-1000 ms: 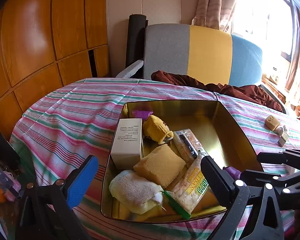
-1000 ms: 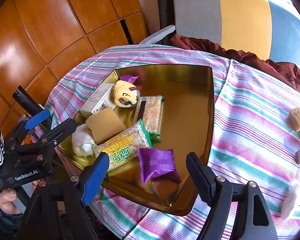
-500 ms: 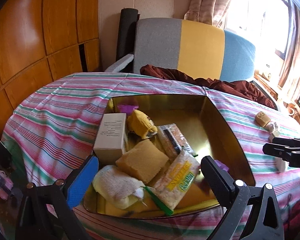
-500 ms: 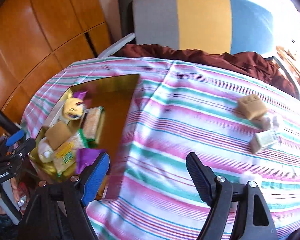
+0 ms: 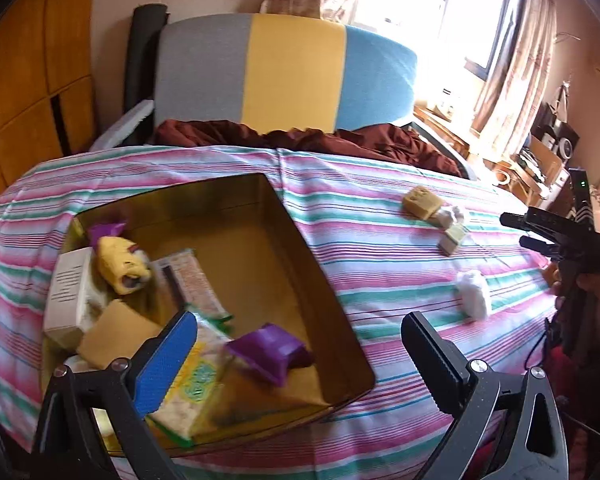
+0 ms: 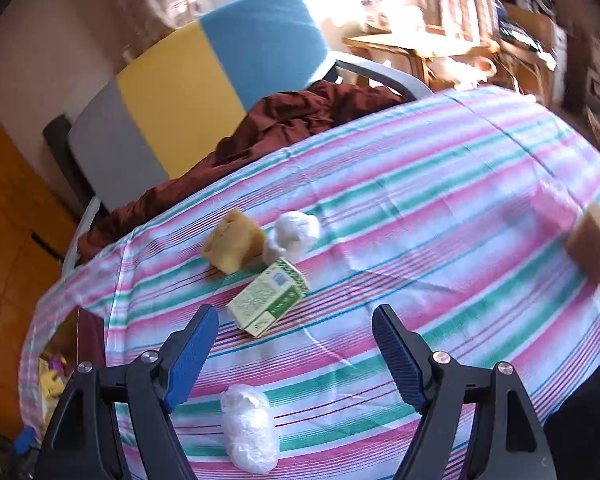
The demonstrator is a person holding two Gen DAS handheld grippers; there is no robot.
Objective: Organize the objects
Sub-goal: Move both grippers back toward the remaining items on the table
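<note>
Gold tin [image 5: 332, 304], near the striped tablecloth's [image 6: 440, 184] left edge: holds white box [image 5: 66, 284] with unreadable print, yellow-green snack packet [image 5: 196, 384], purple pouch [image 5: 268, 354], tan sponge [image 5: 114, 334].

Loose on the cloth towards its right side: green carton [image 6: 268, 298], printing illegible; tan block [image 6: 234, 246]; white wad [image 6: 294, 234]; plastic-wrapped bundle [image 6: 248, 432].

Left gripper [image 5: 300, 354]: fingers spread, empty. Right gripper [image 6: 296, 354]: fingers spread, empty, above the cloth with the carton just beyond.
</note>
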